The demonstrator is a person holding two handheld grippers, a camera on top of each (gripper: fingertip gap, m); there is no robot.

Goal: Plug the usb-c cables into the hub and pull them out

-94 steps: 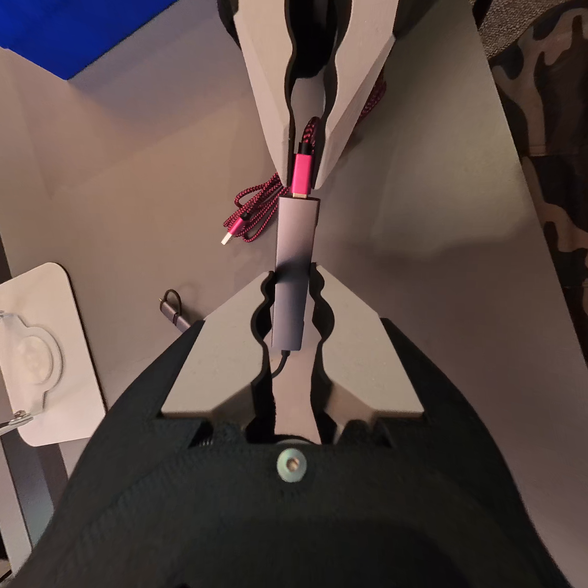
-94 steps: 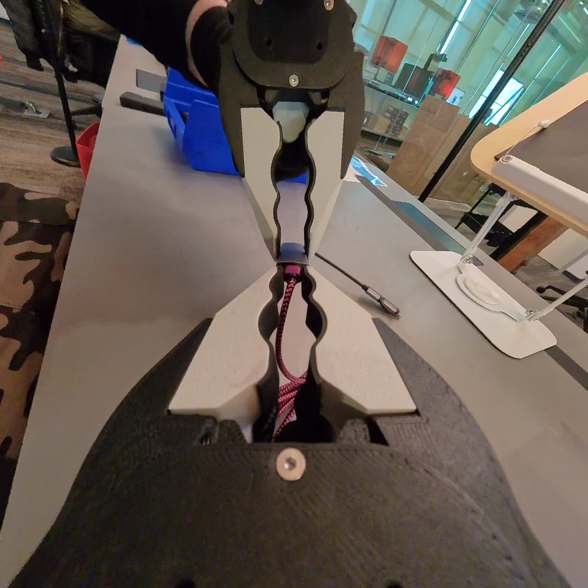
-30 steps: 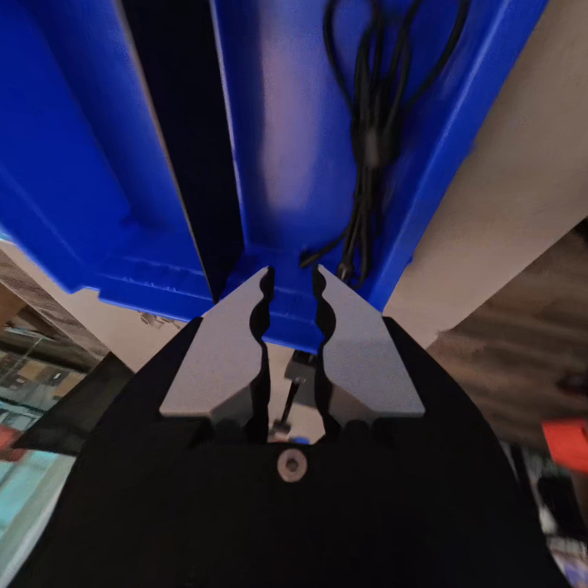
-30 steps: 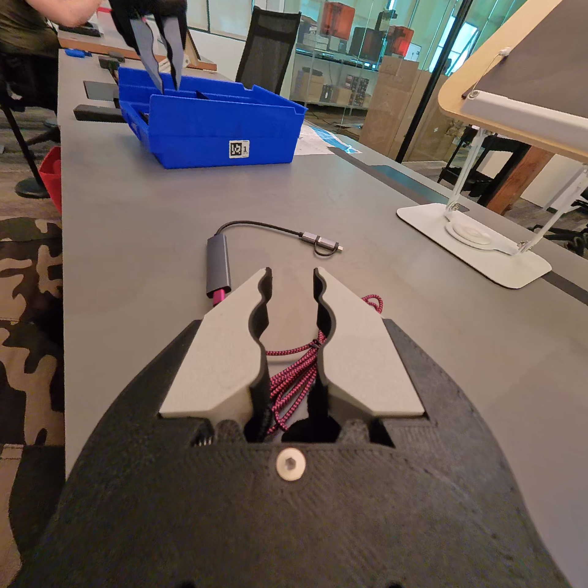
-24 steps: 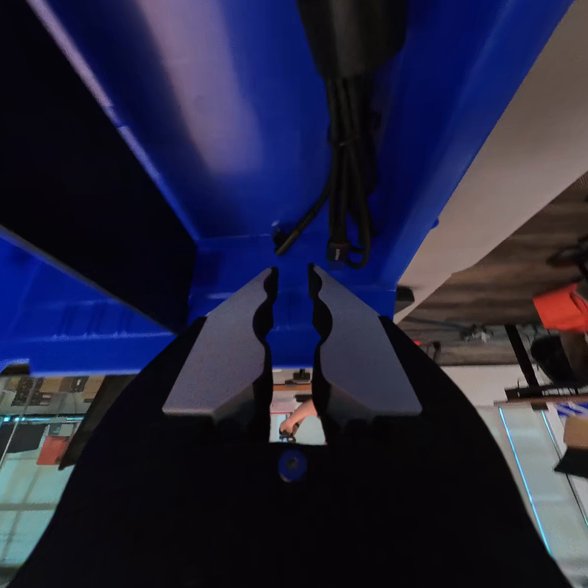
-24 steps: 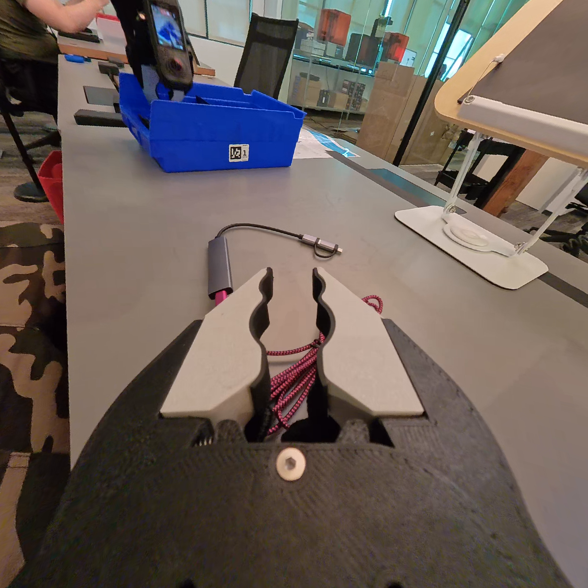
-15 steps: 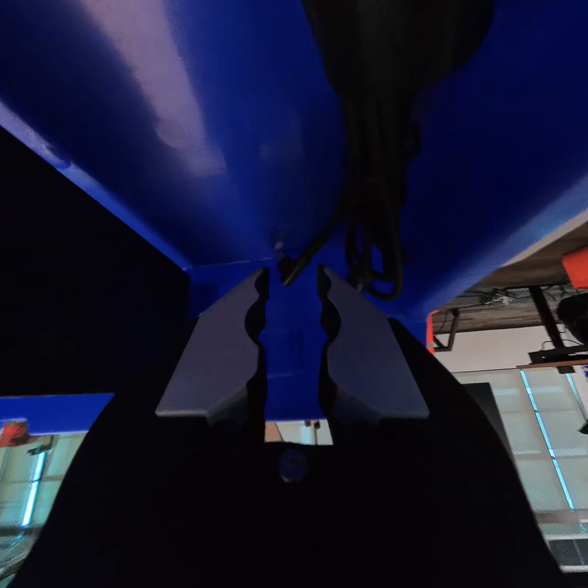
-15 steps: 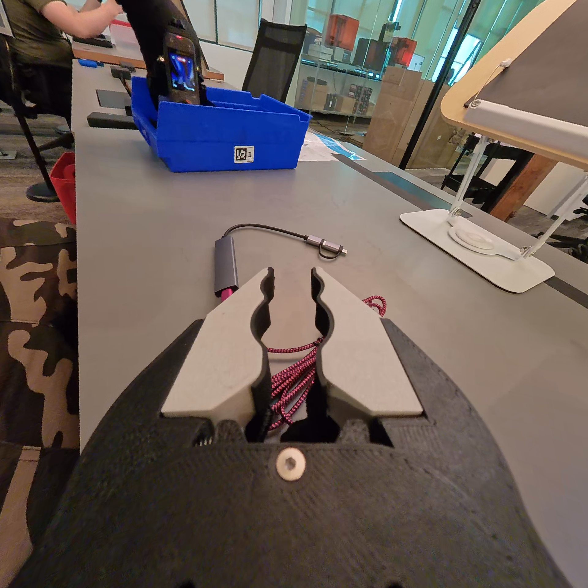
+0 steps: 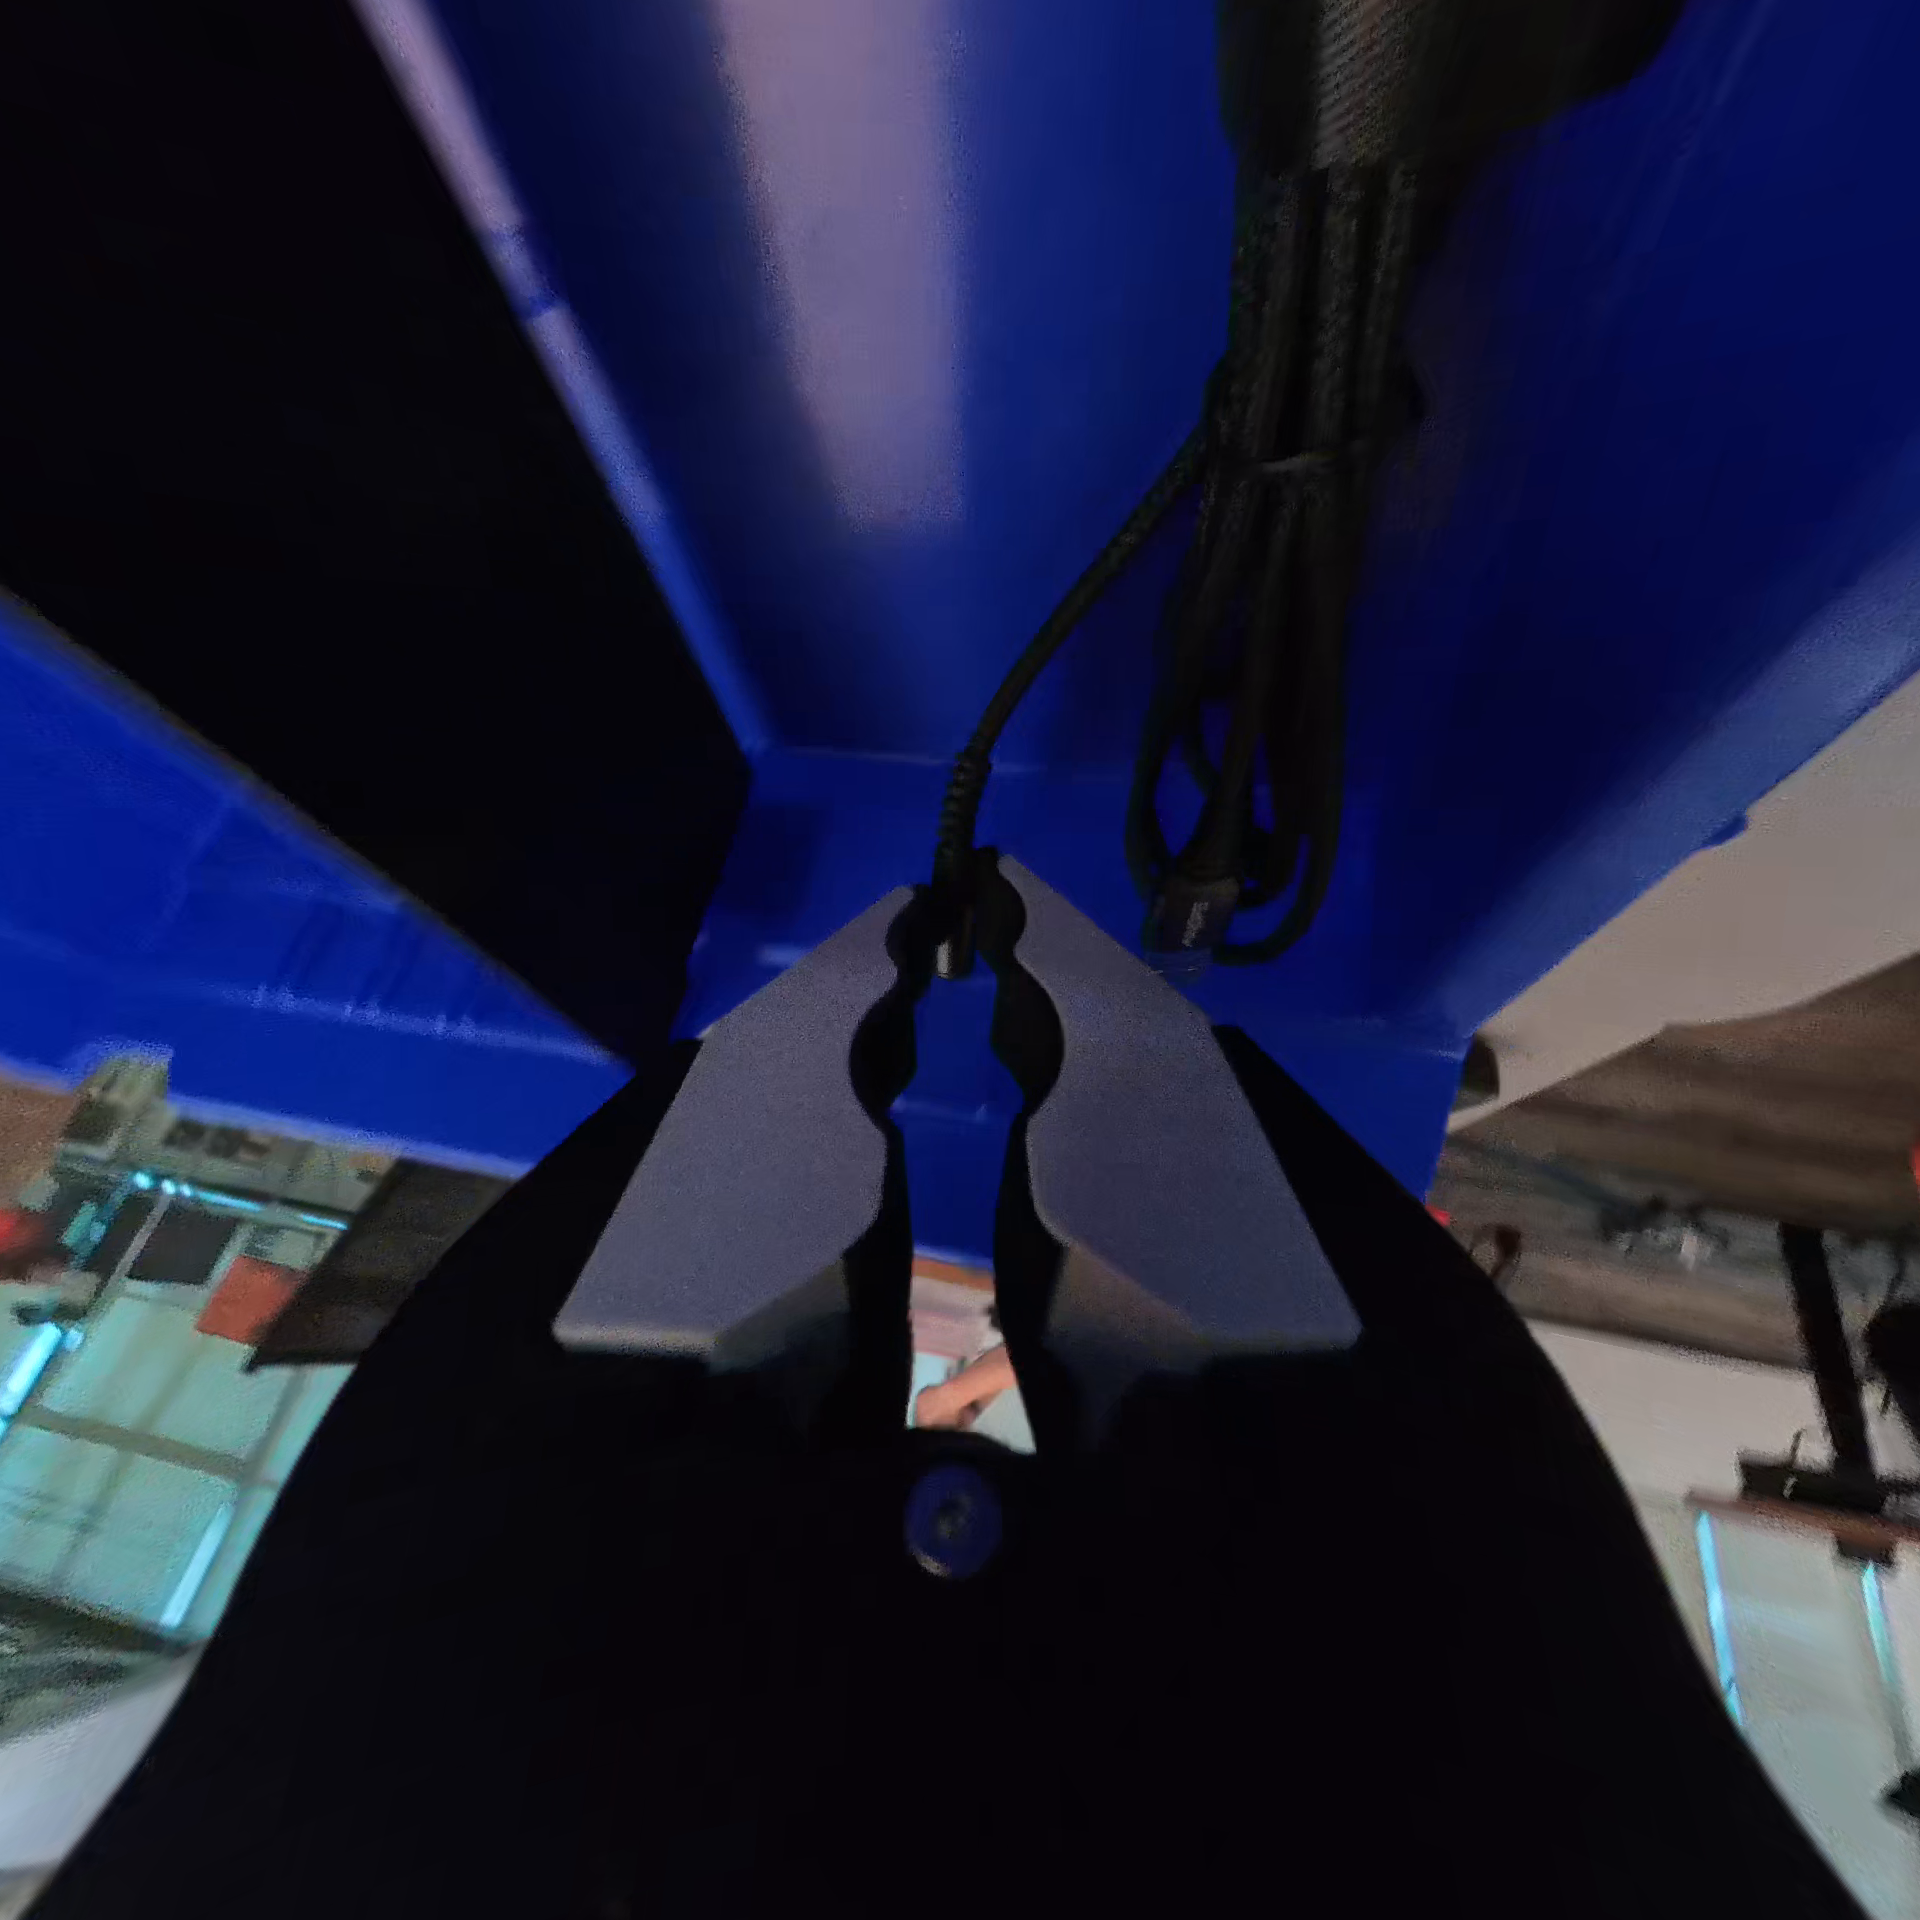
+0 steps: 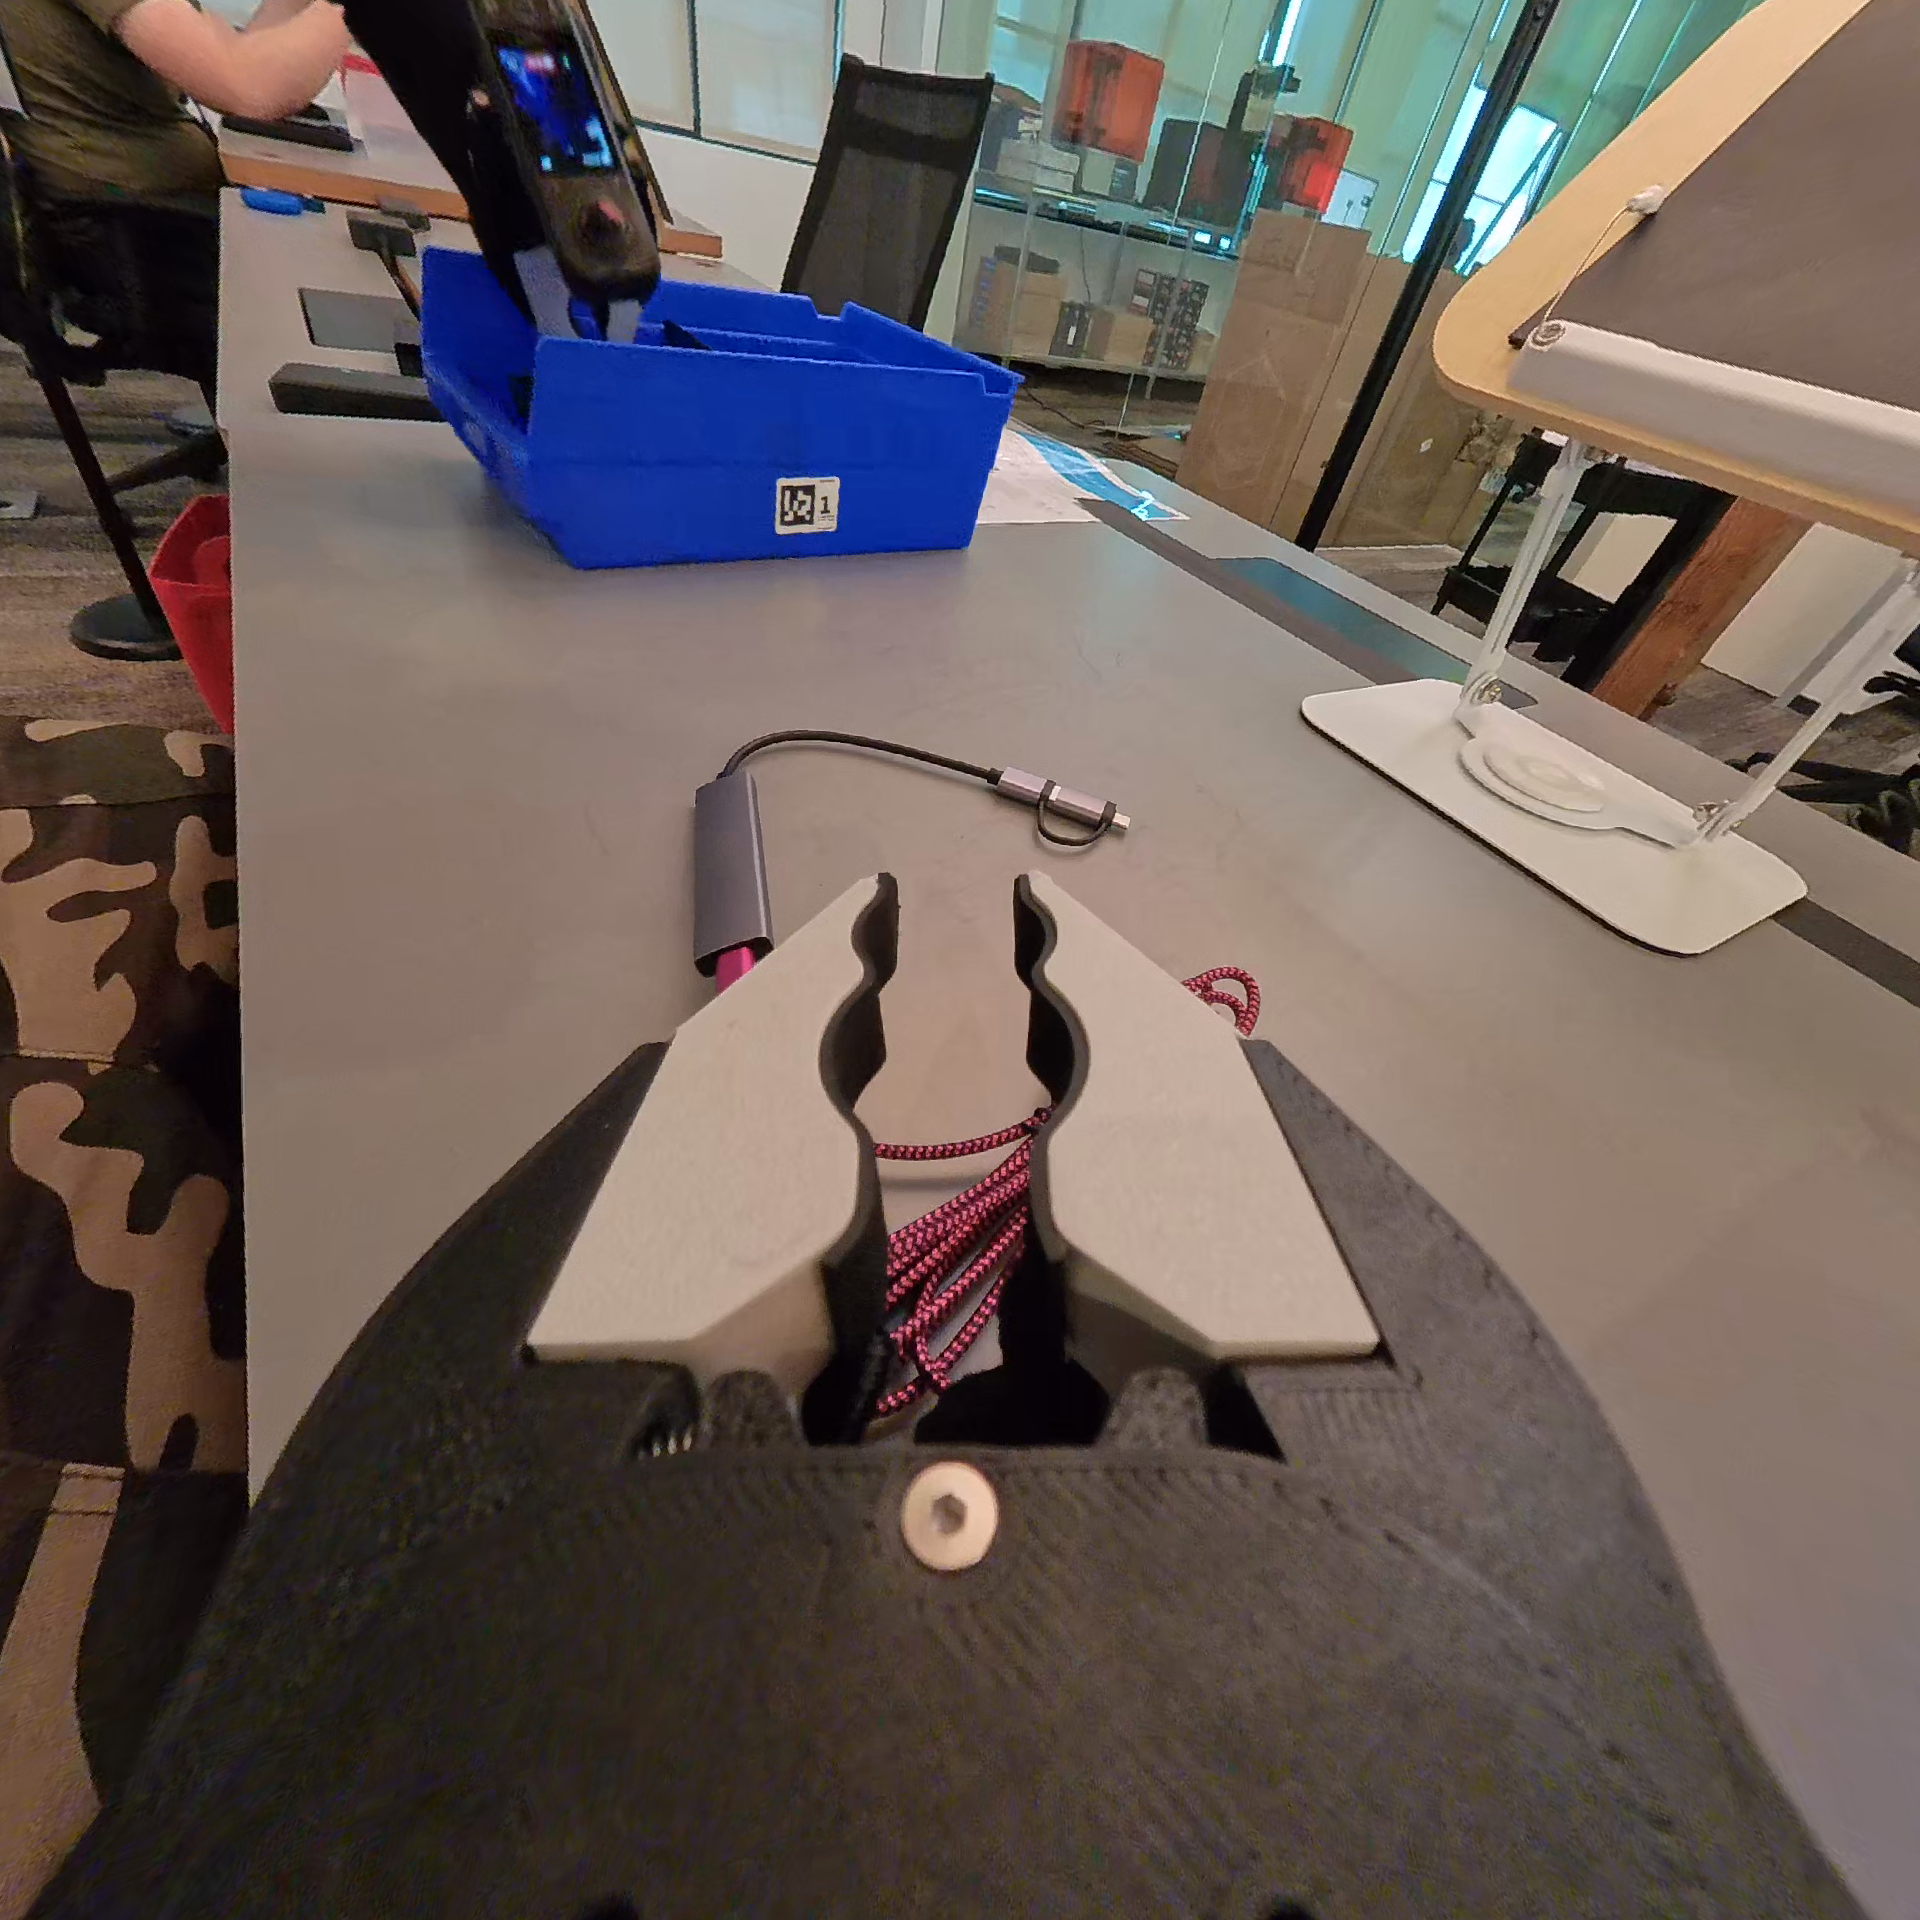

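Inside blue bin (image 9: 852,436), my left claw (image 9: 961,914) pinched on black cable (image 9: 1049,644) end; cable runs straight ahead to bundle. My right claw (image 10: 954,894) gaping, empty, above desk (image 10: 468,831). Hub (image 10: 732,868) just ahead-left, pink cable (image 10: 951,1216) plugged, long axis along claw.

blue bin (image 10: 727,457) at far end of grey table (image 10: 520,727). White stand base (image 10: 1538,821) on the table right of the bin, red container (image 10: 197,592) below table edge left of it, black chair (image 10: 894,177) behind.
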